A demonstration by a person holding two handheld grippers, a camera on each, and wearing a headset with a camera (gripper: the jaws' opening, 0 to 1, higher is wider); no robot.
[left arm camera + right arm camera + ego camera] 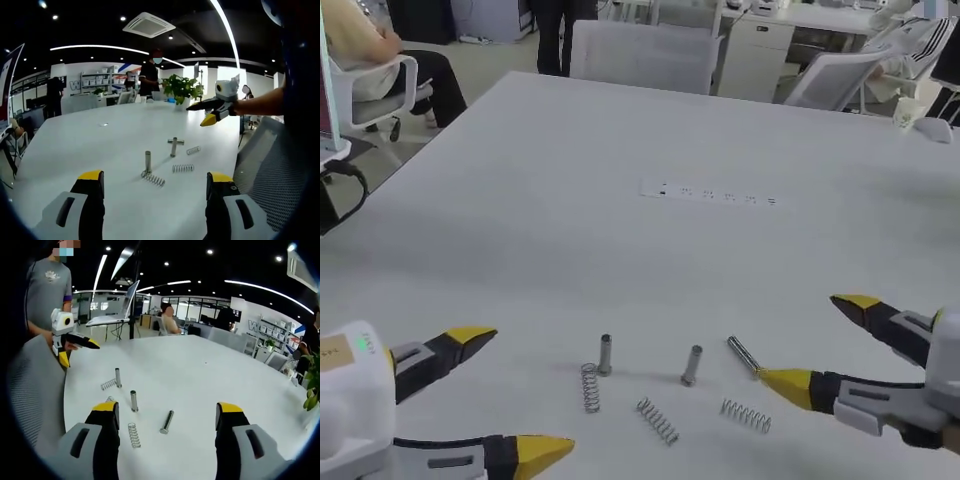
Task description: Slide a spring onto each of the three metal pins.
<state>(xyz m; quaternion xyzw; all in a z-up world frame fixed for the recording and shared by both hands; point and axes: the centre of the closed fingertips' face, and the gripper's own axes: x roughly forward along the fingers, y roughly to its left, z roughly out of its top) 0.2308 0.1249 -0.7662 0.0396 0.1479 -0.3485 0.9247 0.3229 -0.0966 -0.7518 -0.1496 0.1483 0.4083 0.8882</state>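
Left tongs (pixel 510 392) sit low at the near edge, jaws spread wide and empty. Right tongs (pixel 803 340) are open too, gripping nothing, with the lower tip just beside the fallen pin (pixel 742 353).

Closest in, three coil springs lie flat on the white desk (pixel 620 240). The left spring (pixel 590 387) is right at the foot of the left pin (pixel 605 354), the middle spring (pixel 657 420) sits alone, and the right spring (pixel 746 415) is below the fallen pin. Just behind them the left pin and the middle pin (pixel 692 365) stand upright, and no pin carries a spring yet.

These springs look thin-wired, light and squashy, so a hard pinch would likely crush one or flick it away. I'd take a gentle hold across the coils near one end, leaving the other end free to thread. The pins look stiff and smooth, likely to roll or topple, so steady them low on the shaft.

Farther back, office chairs (pixel 640 55) line the desk's far edge.
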